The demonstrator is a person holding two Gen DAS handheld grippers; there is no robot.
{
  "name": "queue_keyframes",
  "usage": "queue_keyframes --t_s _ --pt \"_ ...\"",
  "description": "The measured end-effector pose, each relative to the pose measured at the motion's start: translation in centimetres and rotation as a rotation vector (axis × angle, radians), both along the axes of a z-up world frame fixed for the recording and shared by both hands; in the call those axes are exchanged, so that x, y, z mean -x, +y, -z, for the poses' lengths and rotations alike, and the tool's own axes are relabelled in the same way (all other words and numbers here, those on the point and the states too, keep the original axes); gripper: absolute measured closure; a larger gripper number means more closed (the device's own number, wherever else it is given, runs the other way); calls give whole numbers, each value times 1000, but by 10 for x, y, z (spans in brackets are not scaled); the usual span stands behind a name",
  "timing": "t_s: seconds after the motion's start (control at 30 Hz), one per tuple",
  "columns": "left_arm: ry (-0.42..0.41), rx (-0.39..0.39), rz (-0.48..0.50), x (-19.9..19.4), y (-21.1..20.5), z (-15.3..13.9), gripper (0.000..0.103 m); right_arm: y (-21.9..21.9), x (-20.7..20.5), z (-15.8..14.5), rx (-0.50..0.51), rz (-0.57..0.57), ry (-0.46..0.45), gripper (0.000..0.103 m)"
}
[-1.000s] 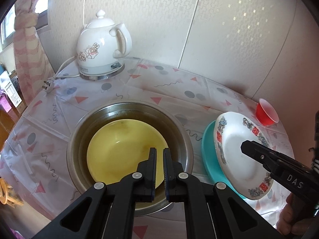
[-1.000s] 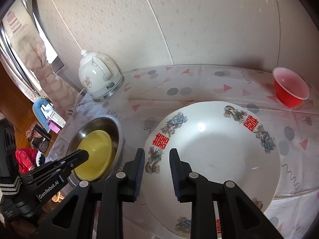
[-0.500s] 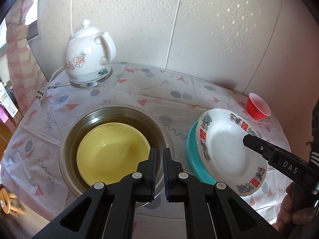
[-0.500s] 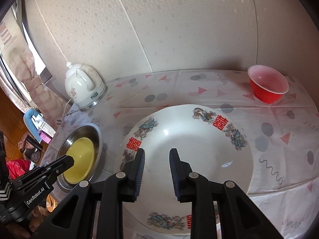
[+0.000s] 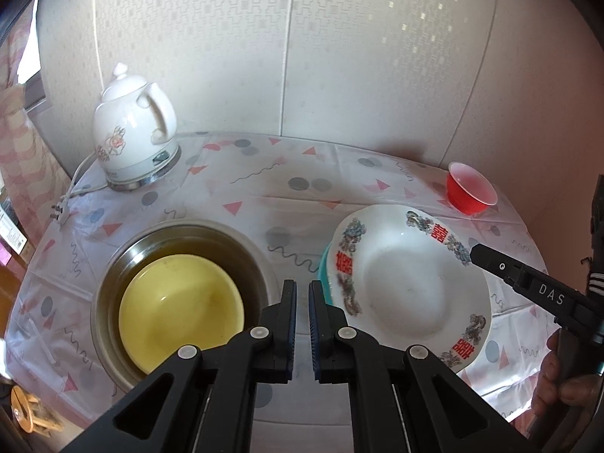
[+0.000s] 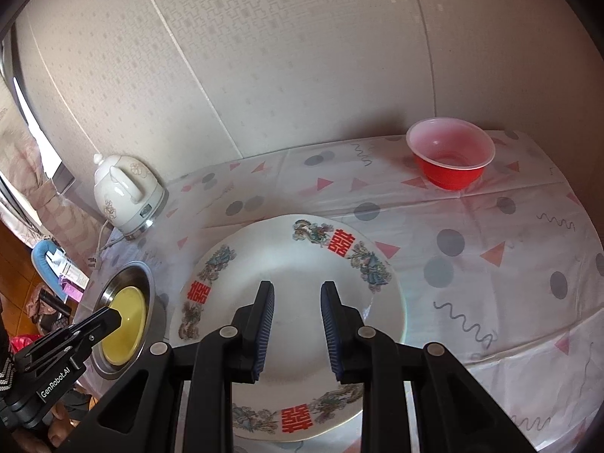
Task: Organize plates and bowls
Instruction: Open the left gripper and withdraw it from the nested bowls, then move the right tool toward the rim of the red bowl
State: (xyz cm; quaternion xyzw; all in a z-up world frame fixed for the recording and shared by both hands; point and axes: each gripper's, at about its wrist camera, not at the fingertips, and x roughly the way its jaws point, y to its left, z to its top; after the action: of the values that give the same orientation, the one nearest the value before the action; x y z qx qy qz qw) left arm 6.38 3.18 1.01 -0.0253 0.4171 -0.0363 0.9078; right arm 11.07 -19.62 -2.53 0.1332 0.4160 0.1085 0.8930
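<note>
Pale patterned wall panels (image 5: 234,45), patterned tablecloth (image 6: 490,226), pink checked curtain (image 5: 22,158), sunlit

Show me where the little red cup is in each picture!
Left wrist view: the red cup stands far right on the table, beyond the white patterned plate.
Right wrist view: the red cup stands upper right, near the wall.
Shared landmark: the white kettle, at the left in both.

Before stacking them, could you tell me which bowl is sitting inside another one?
The yellow bowl: it sits inside the steel bowl; the small red bowl stands alone.
</note>
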Motion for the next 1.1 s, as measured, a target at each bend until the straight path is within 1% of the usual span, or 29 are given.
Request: queue_keyframes --t_s 0.53,1.1 --pt "-6 -53 110 -18 -52 -5 96 -53 2 3 -18 130 6 77" --pt "-5 -82 174 -28 -87 -5 96 -89 5 3 -36 208 8 76"
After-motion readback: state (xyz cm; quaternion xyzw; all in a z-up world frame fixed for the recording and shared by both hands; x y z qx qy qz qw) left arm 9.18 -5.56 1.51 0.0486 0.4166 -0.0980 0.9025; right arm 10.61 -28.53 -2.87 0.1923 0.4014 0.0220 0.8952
